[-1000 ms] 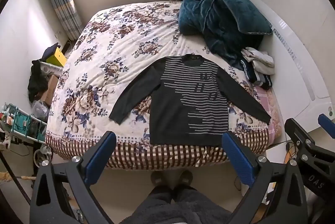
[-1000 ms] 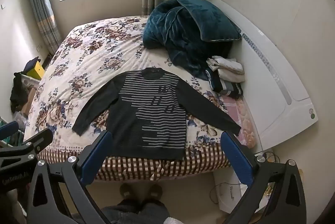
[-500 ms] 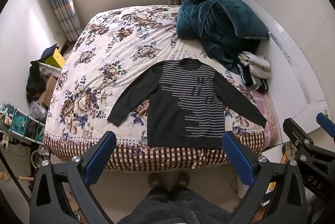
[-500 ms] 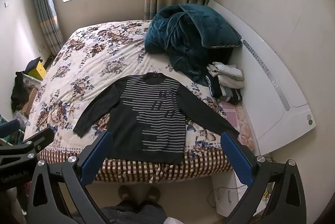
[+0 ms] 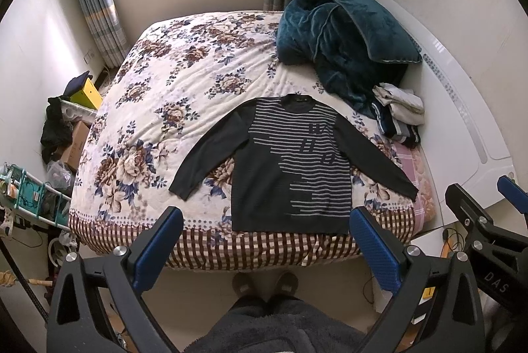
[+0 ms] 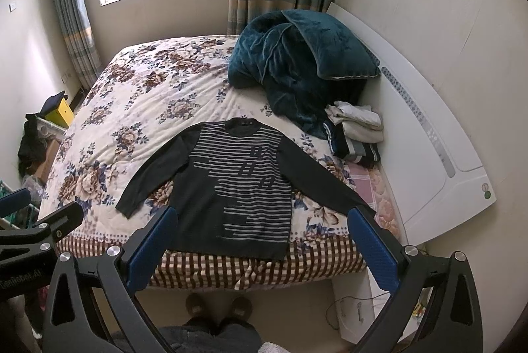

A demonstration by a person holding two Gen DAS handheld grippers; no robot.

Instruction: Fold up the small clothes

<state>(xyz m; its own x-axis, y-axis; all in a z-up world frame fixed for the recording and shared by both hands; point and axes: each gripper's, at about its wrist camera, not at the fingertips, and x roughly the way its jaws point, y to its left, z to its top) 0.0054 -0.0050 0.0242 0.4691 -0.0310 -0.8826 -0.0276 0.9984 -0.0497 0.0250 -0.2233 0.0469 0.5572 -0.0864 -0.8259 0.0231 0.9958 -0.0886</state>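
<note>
Dark knit, striped in grey, was seen in the sweater (image 5: 290,168) spread flat with both sleeves out near the foot edge of the floral bed (image 5: 184,82). Left tool (image 5: 264,237) and right tool (image 6: 260,234) were held above the floor short of the bed, jaws spread wide, nothing gripped.
</note>
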